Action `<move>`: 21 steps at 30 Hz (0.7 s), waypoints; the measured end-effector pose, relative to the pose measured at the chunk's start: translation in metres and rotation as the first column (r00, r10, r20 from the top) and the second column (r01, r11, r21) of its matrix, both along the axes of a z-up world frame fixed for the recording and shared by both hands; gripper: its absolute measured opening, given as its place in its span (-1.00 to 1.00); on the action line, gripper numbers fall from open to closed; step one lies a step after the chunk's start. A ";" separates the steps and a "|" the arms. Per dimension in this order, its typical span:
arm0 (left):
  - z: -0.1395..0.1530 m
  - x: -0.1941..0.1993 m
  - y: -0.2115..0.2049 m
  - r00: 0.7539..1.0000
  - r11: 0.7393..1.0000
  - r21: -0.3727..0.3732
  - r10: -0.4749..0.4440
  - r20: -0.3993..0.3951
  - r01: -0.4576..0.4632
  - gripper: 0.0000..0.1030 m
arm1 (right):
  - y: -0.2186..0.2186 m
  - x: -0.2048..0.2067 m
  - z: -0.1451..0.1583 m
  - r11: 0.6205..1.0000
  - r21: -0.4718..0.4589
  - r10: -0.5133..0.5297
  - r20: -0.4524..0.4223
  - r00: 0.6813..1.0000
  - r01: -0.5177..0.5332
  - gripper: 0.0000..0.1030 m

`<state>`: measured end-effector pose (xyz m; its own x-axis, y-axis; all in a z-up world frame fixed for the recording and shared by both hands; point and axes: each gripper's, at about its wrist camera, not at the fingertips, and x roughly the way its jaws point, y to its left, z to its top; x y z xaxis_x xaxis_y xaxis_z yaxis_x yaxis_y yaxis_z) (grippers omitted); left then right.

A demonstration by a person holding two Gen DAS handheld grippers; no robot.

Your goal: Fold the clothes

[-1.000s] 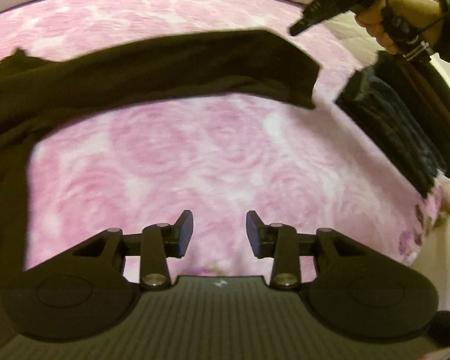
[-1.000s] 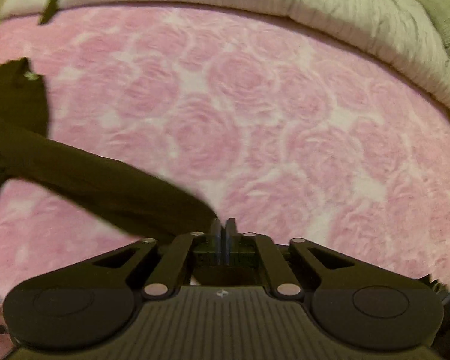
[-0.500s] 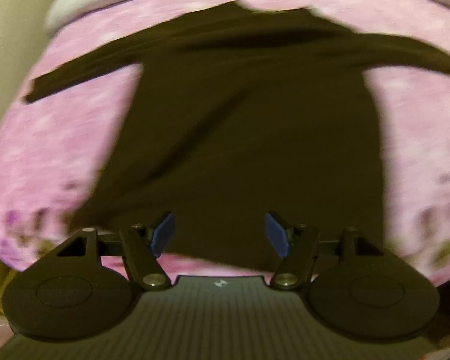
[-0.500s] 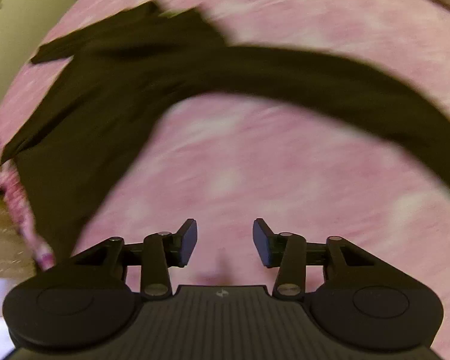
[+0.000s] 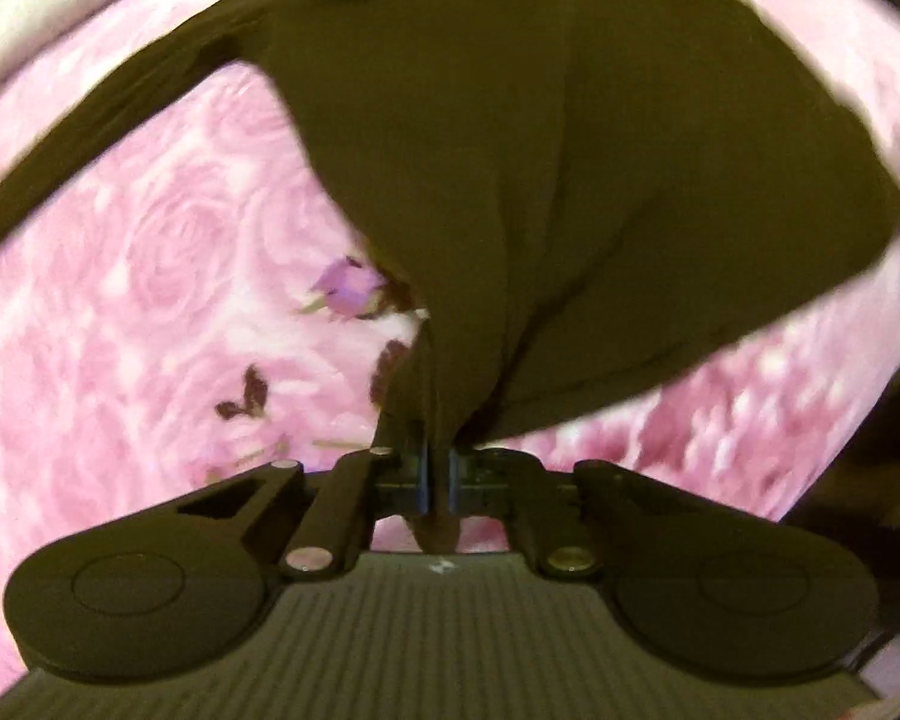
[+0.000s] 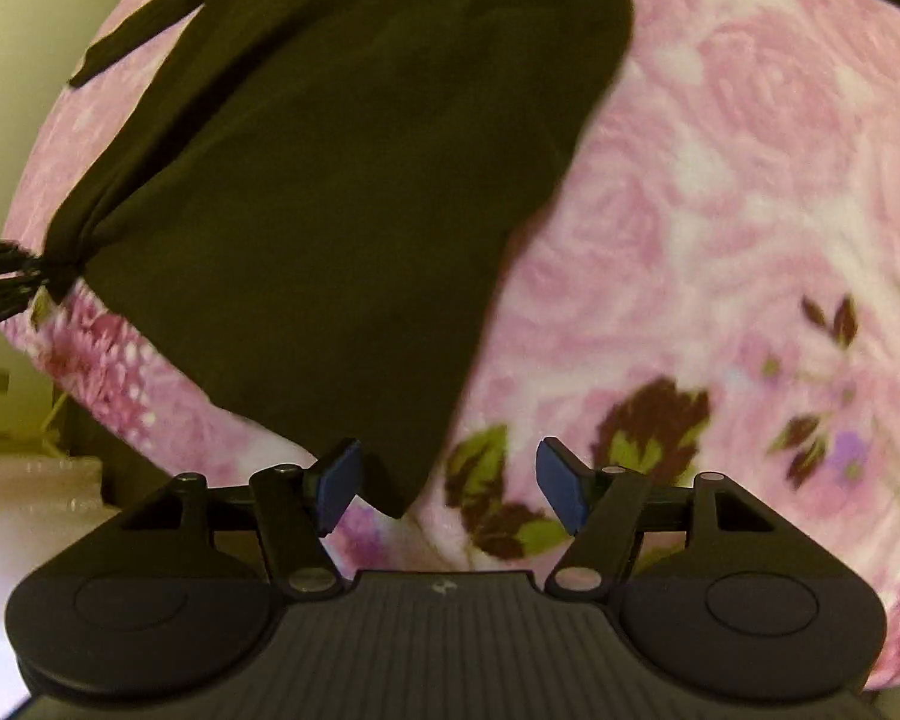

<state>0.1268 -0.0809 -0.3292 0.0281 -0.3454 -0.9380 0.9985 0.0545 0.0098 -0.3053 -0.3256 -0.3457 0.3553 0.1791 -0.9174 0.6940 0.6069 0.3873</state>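
Bed (image 6: 750, 192) under pink rose blanket, pale wall (image 6: 6, 90) at left. Both grippers angled steeply down. Left gripper (image 5: 438, 474) clenched on bunched hem corner of dark shirt (image 5: 570, 150). Right gripper (image 6: 447, 489) released, jaws opening; other hem corner seems just inside left pad, edges blurred.

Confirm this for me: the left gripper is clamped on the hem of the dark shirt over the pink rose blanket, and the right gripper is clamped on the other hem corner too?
Not quite. The left gripper is clamped on the dark shirt over the pink rose blanket, but the right gripper holds nothing: in the right wrist view its jaws are opening, with the hem corner between the pads, unpinched.
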 end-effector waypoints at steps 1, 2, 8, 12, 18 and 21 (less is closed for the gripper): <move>0.005 0.007 0.003 0.999 0.999 -0.020 0.029 -0.043 -0.030 -0.94 | 0.001 -0.003 -0.002 0.999 0.014 -0.040 0.019 0.999 0.040 0.31; 0.010 0.012 0.005 0.996 0.998 -0.034 0.050 -0.070 -0.052 -0.95 | 0.002 -0.007 -0.005 0.997 0.028 -0.078 0.038 0.996 0.077 0.32; 0.026 0.028 0.002 0.966 0.987 -0.059 0.133 -0.220 -0.149 -0.95 | -0.012 -0.021 -0.019 0.969 0.145 -0.221 0.133 0.966 0.202 -0.95; 0.046 0.041 0.004 0.919 0.978 -0.065 0.163 -0.359 -0.199 -0.95 | -0.028 -0.029 -0.004 0.961 0.195 -0.222 0.127 0.967 0.195 -0.97; 0.059 0.038 0.031 0.792 0.968 0.054 0.234 -0.564 -0.247 -0.96 | -0.035 -0.057 0.067 0.996 0.086 -0.006 0.037 0.999 0.003 -0.98; 0.042 0.027 0.045 0.798 0.964 0.125 0.265 -0.541 -0.236 -0.95 | -0.026 -0.069 0.073 0.996 0.030 0.084 -0.060 0.995 -0.083 -0.98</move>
